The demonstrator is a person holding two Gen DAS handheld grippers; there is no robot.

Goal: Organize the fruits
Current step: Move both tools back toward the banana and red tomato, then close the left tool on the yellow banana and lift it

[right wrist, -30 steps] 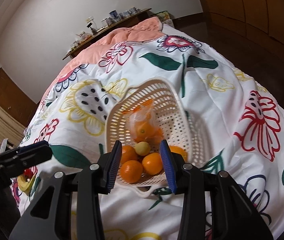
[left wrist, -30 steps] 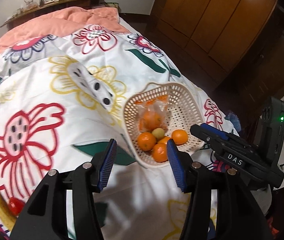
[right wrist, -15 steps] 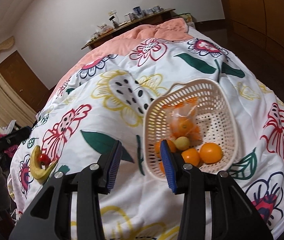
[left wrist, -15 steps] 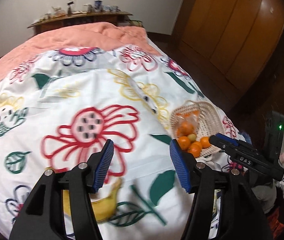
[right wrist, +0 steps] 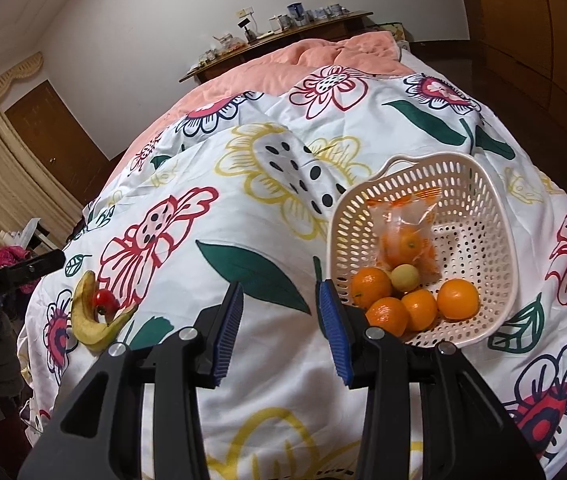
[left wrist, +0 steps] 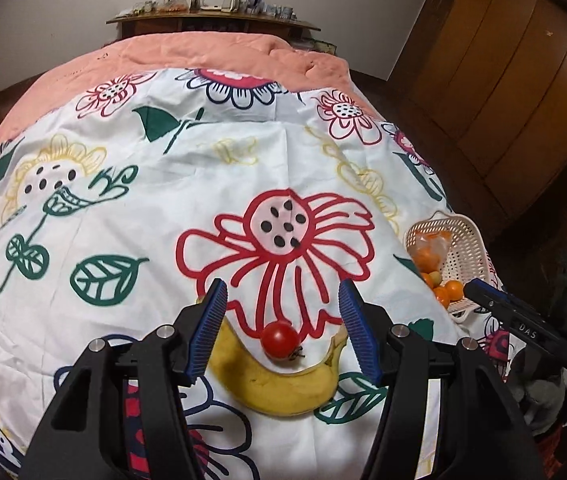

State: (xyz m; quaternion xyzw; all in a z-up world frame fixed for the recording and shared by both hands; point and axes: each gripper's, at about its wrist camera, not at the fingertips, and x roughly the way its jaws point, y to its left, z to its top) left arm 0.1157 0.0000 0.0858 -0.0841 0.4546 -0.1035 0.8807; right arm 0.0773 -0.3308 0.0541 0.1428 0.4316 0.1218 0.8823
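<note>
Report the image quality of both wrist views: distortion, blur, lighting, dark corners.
Left wrist view: strong fisheye bulge curves the bed cover; black vignette in the corners; tomato and banana sharp, with soft shadows. The left gripper shows no glare.
Right wrist view: same bulge and tilted horizon; basket and oranges crisp; the room's edges are dim; the right gripper is in focus.

Dim warm indoor light, sharp centre, heavy fisheye bending, dark vignetted corners.
</note>
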